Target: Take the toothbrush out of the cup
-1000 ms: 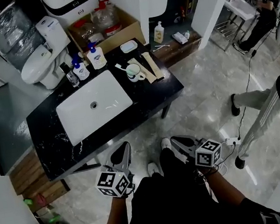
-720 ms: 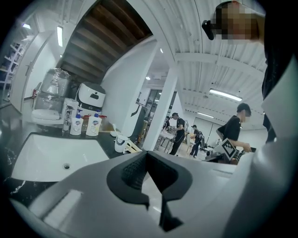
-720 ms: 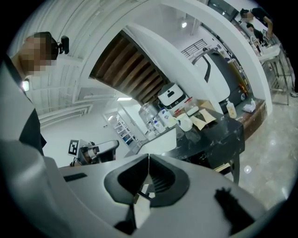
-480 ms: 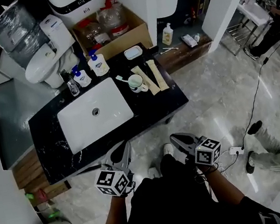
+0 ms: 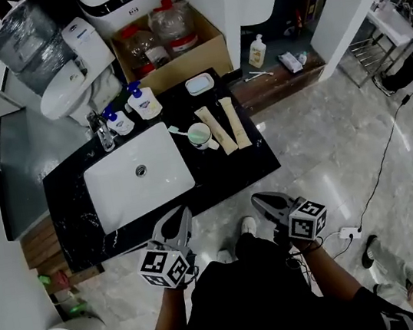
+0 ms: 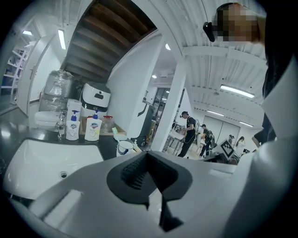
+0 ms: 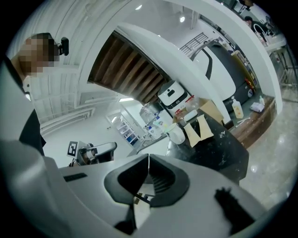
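Note:
A white cup (image 5: 201, 135) stands on the black counter (image 5: 230, 168), right of the sink, with a pale green toothbrush (image 5: 176, 131) leaning out of it to the upper left. My left gripper (image 5: 184, 213) and right gripper (image 5: 257, 199) hang side by side short of the counter's near edge, both shut and empty, well apart from the cup. In the left gripper view the cup (image 6: 125, 148) and toothbrush (image 6: 115, 132) show just above the closed left gripper (image 6: 148, 154). In the right gripper view the cup (image 7: 177, 135) lies beyond the closed right gripper (image 7: 149, 156).
A white sink basin (image 5: 138, 175) fills the counter's left half, with a faucet (image 5: 101, 133) and two soap bottles (image 5: 143, 101) behind it. Two flat beige packets (image 5: 225, 125) and a soap dish (image 5: 199, 84) lie near the cup. A toilet (image 5: 68, 89) and a cardboard box (image 5: 169, 46) stand behind.
Both grippers have come closer to the counter's near edge and stay shut. A person walking at the right has moved off toward the lower right corner.

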### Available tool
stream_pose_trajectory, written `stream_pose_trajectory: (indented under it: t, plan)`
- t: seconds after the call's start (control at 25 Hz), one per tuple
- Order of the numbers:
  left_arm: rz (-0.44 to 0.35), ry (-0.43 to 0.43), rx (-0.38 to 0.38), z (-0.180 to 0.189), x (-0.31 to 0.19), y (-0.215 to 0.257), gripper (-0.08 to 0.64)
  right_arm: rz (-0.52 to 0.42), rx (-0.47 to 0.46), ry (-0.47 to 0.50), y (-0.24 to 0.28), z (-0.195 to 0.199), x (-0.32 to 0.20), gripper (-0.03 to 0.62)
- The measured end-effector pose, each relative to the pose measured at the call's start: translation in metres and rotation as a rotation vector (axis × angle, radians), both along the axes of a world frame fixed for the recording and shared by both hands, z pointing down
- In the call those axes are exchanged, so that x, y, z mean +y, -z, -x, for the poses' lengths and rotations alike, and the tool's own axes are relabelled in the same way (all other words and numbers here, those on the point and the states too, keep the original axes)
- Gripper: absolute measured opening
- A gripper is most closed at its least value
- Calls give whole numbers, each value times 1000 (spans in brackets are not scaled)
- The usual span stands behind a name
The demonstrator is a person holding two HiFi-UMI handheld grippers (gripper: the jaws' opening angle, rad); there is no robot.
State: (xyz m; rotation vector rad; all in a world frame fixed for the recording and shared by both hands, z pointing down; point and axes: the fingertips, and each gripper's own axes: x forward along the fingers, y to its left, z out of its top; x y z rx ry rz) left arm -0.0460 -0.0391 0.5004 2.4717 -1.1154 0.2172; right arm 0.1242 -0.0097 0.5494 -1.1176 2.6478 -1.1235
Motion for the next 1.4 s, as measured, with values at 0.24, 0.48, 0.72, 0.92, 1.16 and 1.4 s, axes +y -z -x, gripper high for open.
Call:
stream_pose_trajectory:
  t: [0.24,0.48,0.72,0.92,1.16,1.4]
  plan:
    - [5,44,-22,-7,-11,-1,8,11,-21,51,-7,-8,-18,15]
    - [2,84,-21,-4,-15,2,8,17,-19,79,-9,-12,-29,15]
    - [8,102,-18,5,-25,1,8,25,-9,107,-11,-1,-41,15]
    - [9,105,-5,17,-47,-4,9,19,4,111,-10,12,-59,15]
    - [1,83,20,28,-83,-2,9,23,32,102,-5,26,-87,15]
    - [5,67,32,42,-111,-10,8,26,59,104,-4,45,-114,15]
